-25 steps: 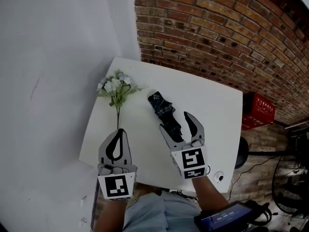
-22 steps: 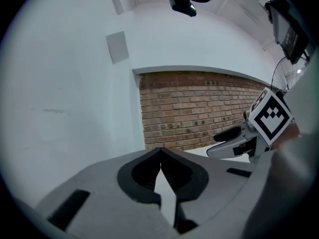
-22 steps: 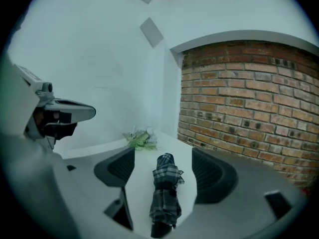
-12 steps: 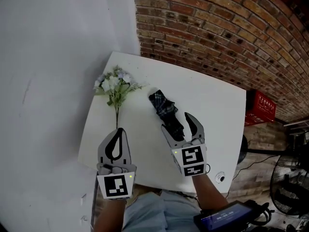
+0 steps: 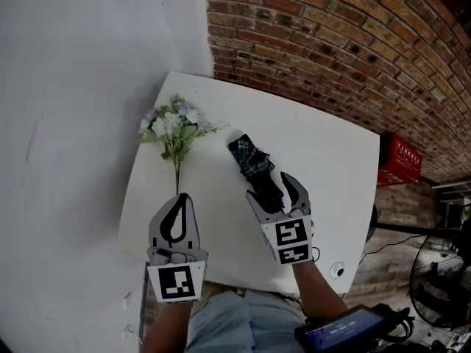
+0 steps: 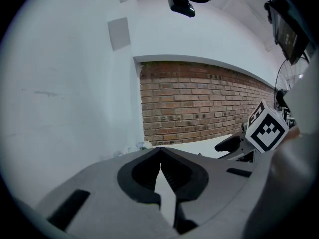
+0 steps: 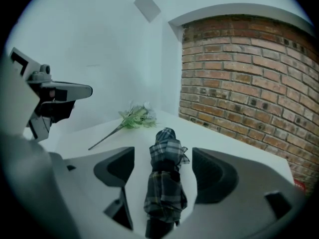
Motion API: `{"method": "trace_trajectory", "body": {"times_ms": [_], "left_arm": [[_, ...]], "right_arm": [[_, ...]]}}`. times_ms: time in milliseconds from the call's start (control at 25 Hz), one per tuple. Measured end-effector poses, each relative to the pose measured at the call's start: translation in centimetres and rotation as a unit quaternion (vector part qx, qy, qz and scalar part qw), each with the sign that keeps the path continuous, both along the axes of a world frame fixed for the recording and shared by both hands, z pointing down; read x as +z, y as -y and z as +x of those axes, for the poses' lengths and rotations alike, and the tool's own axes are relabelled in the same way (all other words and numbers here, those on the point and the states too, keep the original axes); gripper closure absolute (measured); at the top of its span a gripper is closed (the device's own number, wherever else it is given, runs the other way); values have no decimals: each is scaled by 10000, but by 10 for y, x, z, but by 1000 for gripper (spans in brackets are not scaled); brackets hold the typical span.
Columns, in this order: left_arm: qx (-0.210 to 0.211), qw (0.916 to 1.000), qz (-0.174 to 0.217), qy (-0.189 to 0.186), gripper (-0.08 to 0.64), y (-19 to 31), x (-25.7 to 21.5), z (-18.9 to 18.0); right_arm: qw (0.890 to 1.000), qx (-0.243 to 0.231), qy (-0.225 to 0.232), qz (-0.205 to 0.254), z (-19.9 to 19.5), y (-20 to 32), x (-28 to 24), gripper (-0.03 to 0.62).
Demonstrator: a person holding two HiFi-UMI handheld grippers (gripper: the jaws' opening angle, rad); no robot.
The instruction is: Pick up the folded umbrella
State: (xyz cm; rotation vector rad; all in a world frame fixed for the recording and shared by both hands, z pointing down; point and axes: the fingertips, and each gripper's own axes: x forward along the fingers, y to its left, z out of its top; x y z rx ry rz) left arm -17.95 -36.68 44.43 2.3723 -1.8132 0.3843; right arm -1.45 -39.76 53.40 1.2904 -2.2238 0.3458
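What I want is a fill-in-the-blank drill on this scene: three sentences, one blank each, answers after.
The right gripper has its jaws open around the folded umbrella, which lies on the white ___.
The left gripper has its jaws ___.
In the head view the flowers lie to the umbrella's ___.
Missing words: table; shut; left.

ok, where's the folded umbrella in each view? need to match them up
Head view: folded umbrella lies at centre on the white table, its near end between the jaws of the open right gripper.
Left gripper view: not in it.
Right gripper view: low centre, between the jaws.
Shared landmark: the brick wall, in all three.
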Motion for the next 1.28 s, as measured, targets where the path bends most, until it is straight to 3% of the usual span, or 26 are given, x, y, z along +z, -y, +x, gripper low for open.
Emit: {"method": "trace_trajectory", "body": {"times_ms": [920,1280], "left_arm": [[25,9993,-376,7,552,25,36,-6],[88,9991,-410,8,552,28,42,-3]], "right_arm": [[9914,19,-385,-1253,10,-4,90,224],[9915,35,-273,-1271,13,-5,95,218]]}}
